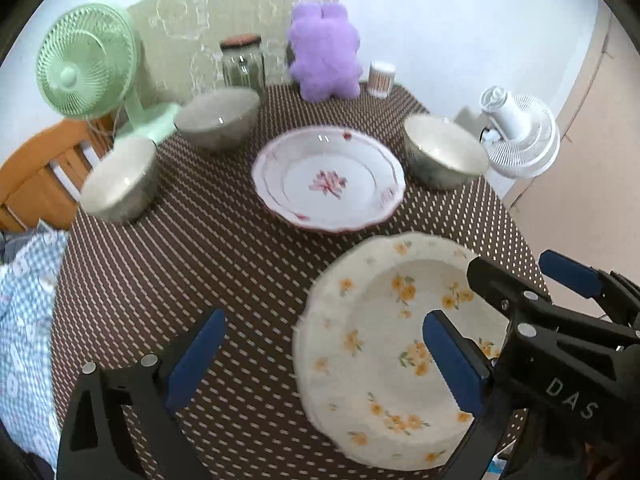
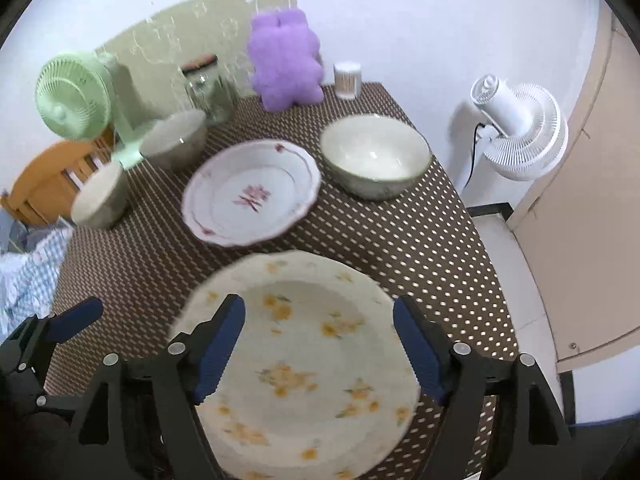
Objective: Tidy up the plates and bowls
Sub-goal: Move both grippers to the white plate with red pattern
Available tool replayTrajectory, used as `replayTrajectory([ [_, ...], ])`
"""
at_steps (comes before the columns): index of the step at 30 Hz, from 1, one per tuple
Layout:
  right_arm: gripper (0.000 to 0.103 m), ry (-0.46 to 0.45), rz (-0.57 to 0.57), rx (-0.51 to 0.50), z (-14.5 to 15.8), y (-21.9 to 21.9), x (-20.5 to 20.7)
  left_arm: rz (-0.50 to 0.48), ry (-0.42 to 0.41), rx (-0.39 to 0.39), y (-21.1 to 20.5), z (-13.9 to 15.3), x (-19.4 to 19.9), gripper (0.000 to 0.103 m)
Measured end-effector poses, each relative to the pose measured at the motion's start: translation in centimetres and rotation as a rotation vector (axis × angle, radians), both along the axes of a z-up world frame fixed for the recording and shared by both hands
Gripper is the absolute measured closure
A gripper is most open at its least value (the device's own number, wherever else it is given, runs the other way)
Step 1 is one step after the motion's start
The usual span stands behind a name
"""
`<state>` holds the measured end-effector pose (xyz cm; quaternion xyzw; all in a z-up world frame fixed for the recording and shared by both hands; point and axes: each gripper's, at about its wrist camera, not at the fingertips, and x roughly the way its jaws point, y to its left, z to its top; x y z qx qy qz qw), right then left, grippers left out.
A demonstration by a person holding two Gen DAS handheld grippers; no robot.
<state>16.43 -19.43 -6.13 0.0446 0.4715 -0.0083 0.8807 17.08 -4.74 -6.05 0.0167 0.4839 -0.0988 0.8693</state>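
Because the yellow-flowered plate [image 2: 298, 364] is glazed ceramic, I judge it stiff, fairly heavy, slick and quick to chip, so the best hold looks to be across its scalloped rim, pads above and below, rather than in the smooth well. It lies flat on the dotted tabletop [image 1: 200, 264] at the near edge, with the pink-flowered plate [image 1: 329, 179] just beyond it and three bowls further off: one far right [image 2: 374, 155], two far left [image 1: 218, 118] [image 1: 120, 178]. Both tongs stand open and empty: the right tongs [image 2: 318, 352] hover over the near plate without touching it, and the left tongs [image 1: 324, 364] hang over bare cloth and the plate's left edge. Only the right view looks down into the right bowl and shows the floor beyond the tabletop's right edge; the left view shows the right tongs from the side and more of the checked cloth [image 1: 24, 312].
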Motion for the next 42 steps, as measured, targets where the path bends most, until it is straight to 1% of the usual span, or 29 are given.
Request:
replayTrajectory([
  [3,0.022,-0.030,-0.030,0.005,1.2,1.7,-0.1,-0.018,-0.030,-0.006,1.7,1.2,0.2,0.002],
  [6,0.022,-0.050,-0.054,0.010,2.0,3.2,0.0,-0.038,-0.036,-0.024,3.1,1.8,0.9,0.002],
  [9,0.022,-0.069,-0.076,-0.008,2.5,4.4,0.3,-0.048,-0.076,0.002,3.9,2.3,1.6,0.002],
  [13,0.022,-0.091,-0.088,-0.005,3.2,5.0,0.9,-0.044,-0.095,0.003,4.6,3.1,2.5,0.002],
  [17,0.022,-0.089,-0.072,-0.012,3.2,5.0,2.4,-0.023,-0.095,0.000,4.5,2.9,3.8,0.003],
  [22,0.022,-0.083,-0.037,-0.022,2.2,4.4,4.9,0.030,-0.083,0.002,3.9,1.8,5.9,0.007],
  [26,0.022,-0.069,-0.018,-0.009,1.1,3.7,7.3,0.062,-0.082,0.029,3.1,1.0,7.8,0.008],
  [32,0.023,-0.045,-0.017,0.005,-0.7,2.6,10.7,0.105,-0.060,0.037,2.4,-0.8,10.8,0.012],
  [34,0.025,-0.033,-0.017,0.015,-1.4,2.3,11.7,0.119,-0.047,0.039,2.3,-1.6,11.8,0.014],
  [36,0.030,-0.017,-0.016,0.016,-2.2,2.1,12.6,0.127,-0.039,0.042,2.1,-2.3,12.6,0.016],
  [42,0.033,0.050,-0.046,0.058,-4.5,1.3,14.3,0.146,-0.002,0.062,2.0,-4.5,14.3,0.016],
])
